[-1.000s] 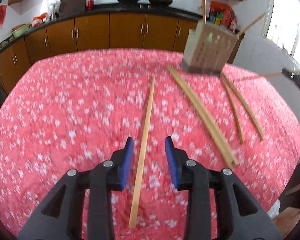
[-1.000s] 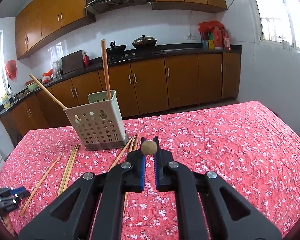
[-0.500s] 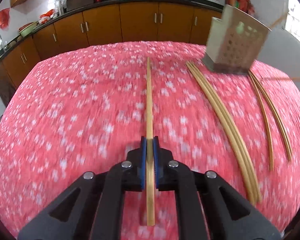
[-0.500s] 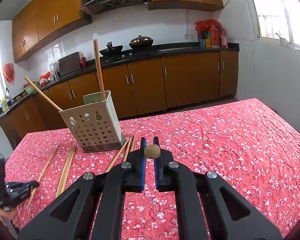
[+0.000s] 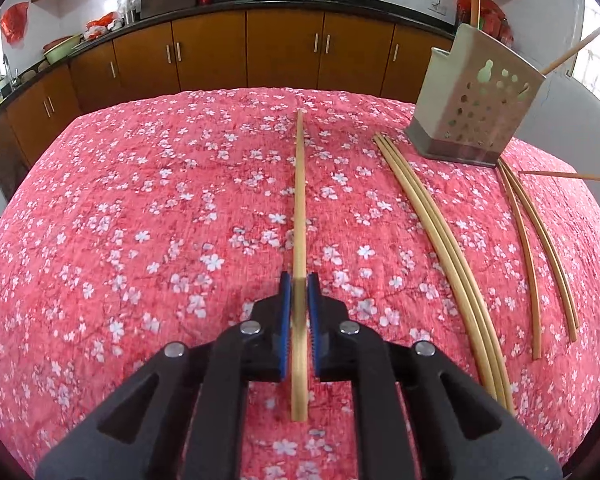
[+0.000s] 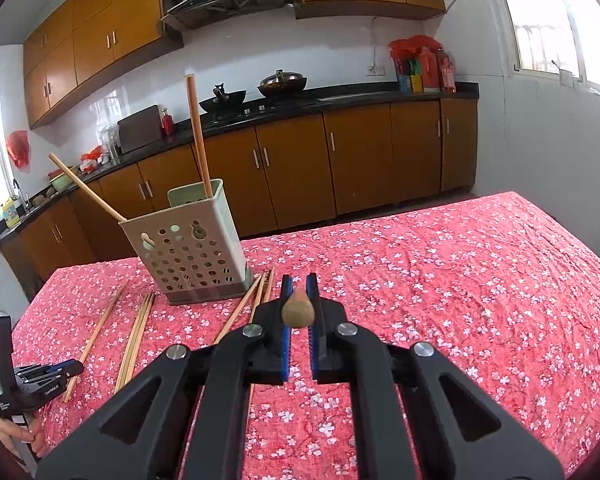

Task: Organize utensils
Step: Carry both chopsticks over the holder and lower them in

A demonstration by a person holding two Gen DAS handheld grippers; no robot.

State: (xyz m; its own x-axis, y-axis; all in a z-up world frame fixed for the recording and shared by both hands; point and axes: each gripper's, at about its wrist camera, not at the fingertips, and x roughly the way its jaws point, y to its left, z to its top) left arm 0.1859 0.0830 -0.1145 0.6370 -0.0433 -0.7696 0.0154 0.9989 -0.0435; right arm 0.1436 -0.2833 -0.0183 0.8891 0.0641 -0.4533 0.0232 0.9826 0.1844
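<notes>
While your left gripper [image 5: 299,292] pinches 1 chopstick [image 5: 299,200] and your right gripper [image 6: 299,294] clamps another [image 6: 297,312], that red floral tablecloth [image 5: 140,220] fronts brown kitchen cabinets [image 6: 292,168].

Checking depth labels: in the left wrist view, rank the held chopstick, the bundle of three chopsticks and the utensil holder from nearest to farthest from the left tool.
1. Held chopstick, between the left tool's pads.
2. Bundle of three chopsticks, to the right.
3. Utensil holder, far right.
</notes>
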